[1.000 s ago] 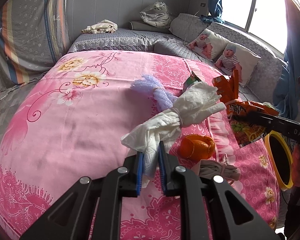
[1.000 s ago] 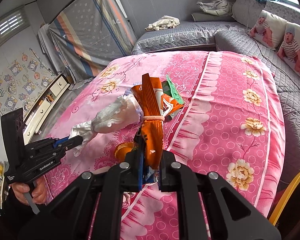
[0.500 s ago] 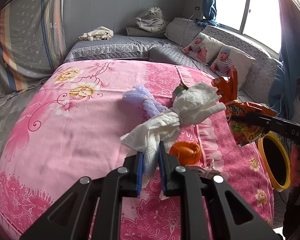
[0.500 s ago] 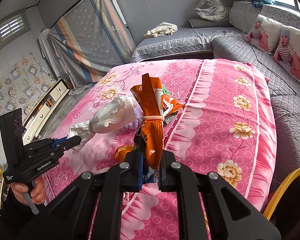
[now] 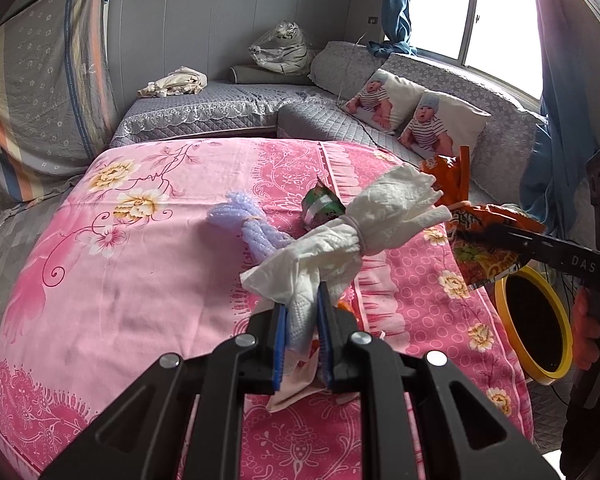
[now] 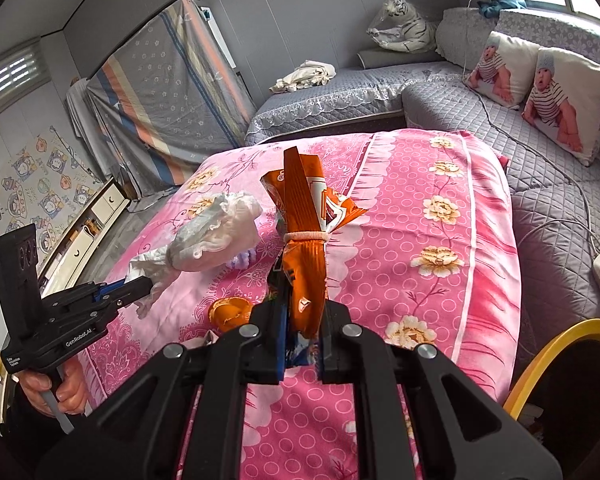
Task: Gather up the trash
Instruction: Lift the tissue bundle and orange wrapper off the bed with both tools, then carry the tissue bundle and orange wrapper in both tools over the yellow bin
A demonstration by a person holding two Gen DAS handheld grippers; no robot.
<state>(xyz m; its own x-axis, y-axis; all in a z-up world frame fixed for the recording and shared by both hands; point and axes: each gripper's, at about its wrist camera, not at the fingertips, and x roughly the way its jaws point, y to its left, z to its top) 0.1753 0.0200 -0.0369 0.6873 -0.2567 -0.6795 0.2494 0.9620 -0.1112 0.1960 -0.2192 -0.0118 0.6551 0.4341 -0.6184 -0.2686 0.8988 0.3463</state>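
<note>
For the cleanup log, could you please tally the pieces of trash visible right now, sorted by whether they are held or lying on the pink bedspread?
Held in jaws: 2 – white tissue bundle tied with a band, orange snack wrapper tied with a band
Lying on the bedspread: 3 – lilac foam-net bundle, green wrapper, orange peel
Total: 5
</note>
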